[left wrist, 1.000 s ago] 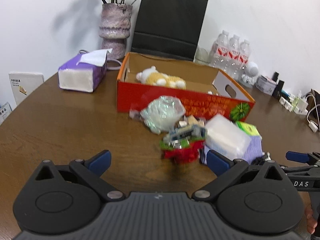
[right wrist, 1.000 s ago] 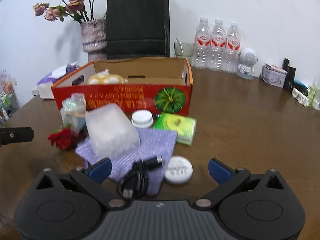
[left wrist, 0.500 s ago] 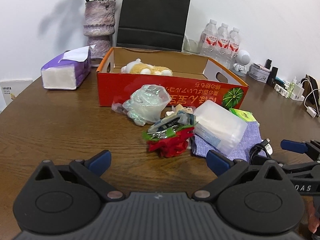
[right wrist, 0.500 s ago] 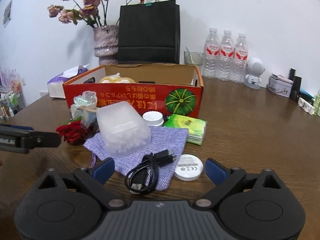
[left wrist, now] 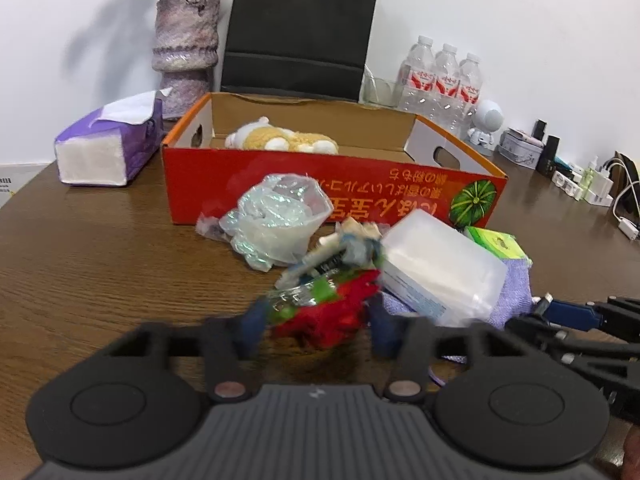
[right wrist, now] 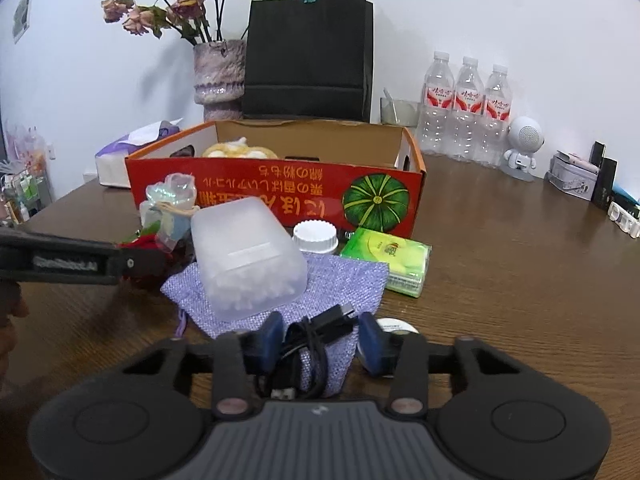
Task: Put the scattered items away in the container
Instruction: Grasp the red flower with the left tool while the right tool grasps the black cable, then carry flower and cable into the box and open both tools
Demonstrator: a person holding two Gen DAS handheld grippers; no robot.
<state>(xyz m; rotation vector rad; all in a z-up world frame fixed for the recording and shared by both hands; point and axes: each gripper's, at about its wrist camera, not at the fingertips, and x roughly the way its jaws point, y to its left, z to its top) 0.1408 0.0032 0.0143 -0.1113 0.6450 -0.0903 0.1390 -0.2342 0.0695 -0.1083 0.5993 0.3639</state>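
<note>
At lower centre of the left wrist view, my left gripper (left wrist: 316, 326) has its jaws around the red artificial flower (left wrist: 332, 316), pads at either flank; motion blur keeps me from telling whether they grip it yet. At lower centre of the right wrist view, my right gripper (right wrist: 322, 340) stands with jaws partly closed around the coiled black USB cable (right wrist: 316, 334), which lies on the lilac pouch (right wrist: 344, 280); contact is not clear.

Step in hand, as I judge it: a pickup on each side. Next move calls for closing firmly, lifting clear of the neighbours, and carrying over the near wall of the red cardboard box (left wrist: 304, 178), at centre frame.

Container contents: one plush toy (left wrist: 280, 140).

Loose on the desk (left wrist: 100, 264) ahead of the box:
- crumpled plastic bag (left wrist: 276, 220)
- frosted plastic case (right wrist: 244, 252)
- white cap (right wrist: 315, 236)
- green packet (right wrist: 390, 258)
- white round tin (right wrist: 396, 326)

Writing: box front carries yellow East Asian script, upside down, beside a pumpkin picture. Bottle labels too small to read.
</note>
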